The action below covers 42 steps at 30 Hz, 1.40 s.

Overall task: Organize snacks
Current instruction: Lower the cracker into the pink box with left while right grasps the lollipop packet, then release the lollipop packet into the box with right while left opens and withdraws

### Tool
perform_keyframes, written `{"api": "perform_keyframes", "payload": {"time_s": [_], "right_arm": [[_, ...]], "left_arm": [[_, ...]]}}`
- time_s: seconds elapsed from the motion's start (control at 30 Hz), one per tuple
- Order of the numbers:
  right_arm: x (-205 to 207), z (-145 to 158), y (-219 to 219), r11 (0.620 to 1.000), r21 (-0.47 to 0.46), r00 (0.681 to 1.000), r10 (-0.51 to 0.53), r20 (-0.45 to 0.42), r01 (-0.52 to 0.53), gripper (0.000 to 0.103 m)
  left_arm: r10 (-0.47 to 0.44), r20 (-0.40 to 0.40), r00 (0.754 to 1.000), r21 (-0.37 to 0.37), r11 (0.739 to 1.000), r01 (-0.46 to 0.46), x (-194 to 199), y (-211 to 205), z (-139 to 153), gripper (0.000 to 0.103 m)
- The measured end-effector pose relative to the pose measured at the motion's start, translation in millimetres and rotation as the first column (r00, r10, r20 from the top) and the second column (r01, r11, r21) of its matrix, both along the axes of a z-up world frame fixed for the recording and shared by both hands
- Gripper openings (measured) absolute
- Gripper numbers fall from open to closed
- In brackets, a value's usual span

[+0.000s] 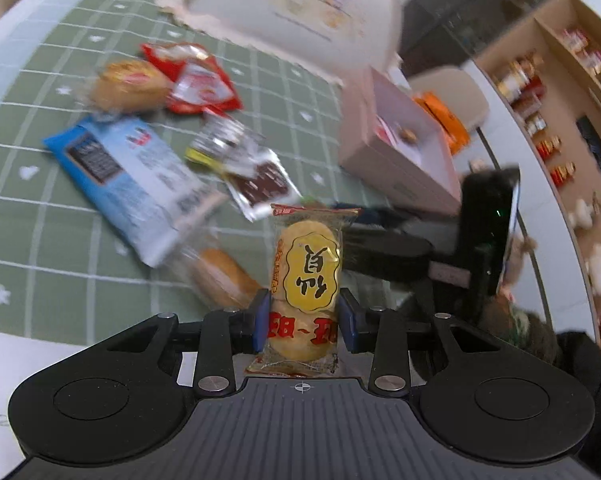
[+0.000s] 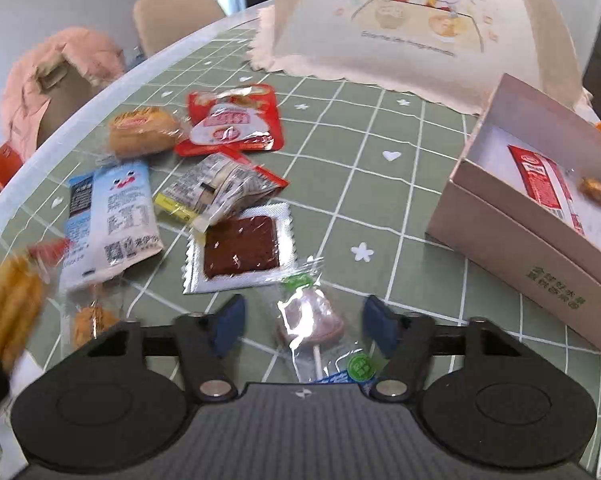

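Observation:
My left gripper (image 1: 305,320) is shut on a yellow rice cracker packet (image 1: 308,272), which stands upright between the blue pads above the green checked tablecloth (image 1: 40,216). My right gripper (image 2: 305,316) hangs low over the cloth, open, with a wrapped pink lollipop (image 2: 310,320) lying between its blue pads (image 2: 230,316) and untouched by either. To its right sits an open pink box (image 2: 512,240) that holds a red packet (image 2: 544,184) and a small brown sweet (image 2: 592,190). The same box (image 1: 396,168) appears right of centre in the left wrist view.
Loose snacks lie left of the lollipop: a brown square packet (image 2: 240,252), a blue-white packet (image 2: 112,216), a red packet (image 2: 232,120), a wrapped bun (image 2: 144,132). A fabric food cover (image 2: 412,28) stands behind. The table edge curves at left, with chairs beyond.

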State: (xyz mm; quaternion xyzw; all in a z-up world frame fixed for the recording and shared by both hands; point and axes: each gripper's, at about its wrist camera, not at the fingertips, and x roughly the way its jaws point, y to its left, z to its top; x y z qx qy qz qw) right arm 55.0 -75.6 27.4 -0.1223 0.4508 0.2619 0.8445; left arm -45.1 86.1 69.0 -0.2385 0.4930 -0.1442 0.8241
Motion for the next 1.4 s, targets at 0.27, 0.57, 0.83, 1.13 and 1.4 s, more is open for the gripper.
{"api": "perform_keyframes", "payload": {"time_s": [0.27,0.57,0.83,1.13,1.4], "right_arm": [[-39.1,49.5,-76.0,0.991,0.082,0.995,-0.103,-0.018,0.104,0.036],[-54.9,130.7,-152.9,0.937,0.235,0.949,-0.292,0.117,0.259,0.036],[-52.5,138.5,-179.6,0.912,0.235,0.912,-0.378,0.161,0.337,0.036],[-23.8,118.7,-203.3,0.886,0.215,0.897,-0.435,0.081,0.411,0.036],[42.5,110.4,-195.0,0.890,0.224,0.909,-0.415,0.032,0.398,0.036]], "left_arm": [[-0.127,0.099,0.987,-0.019,0.991,0.129,13.6,-40.1,42.1,0.040],[-0.227,0.455,0.861,0.066,0.973,0.222,118.9,-97.3,179.0,0.040],[-0.243,0.424,0.873,0.105,0.970,0.219,207.6,-164.1,186.8,0.040],[-0.239,0.119,0.964,0.089,0.969,0.229,255.7,-173.8,23.6,0.041],[-0.154,0.189,0.970,0.099,0.986,0.137,219.0,-141.0,5.3,0.041]]}}
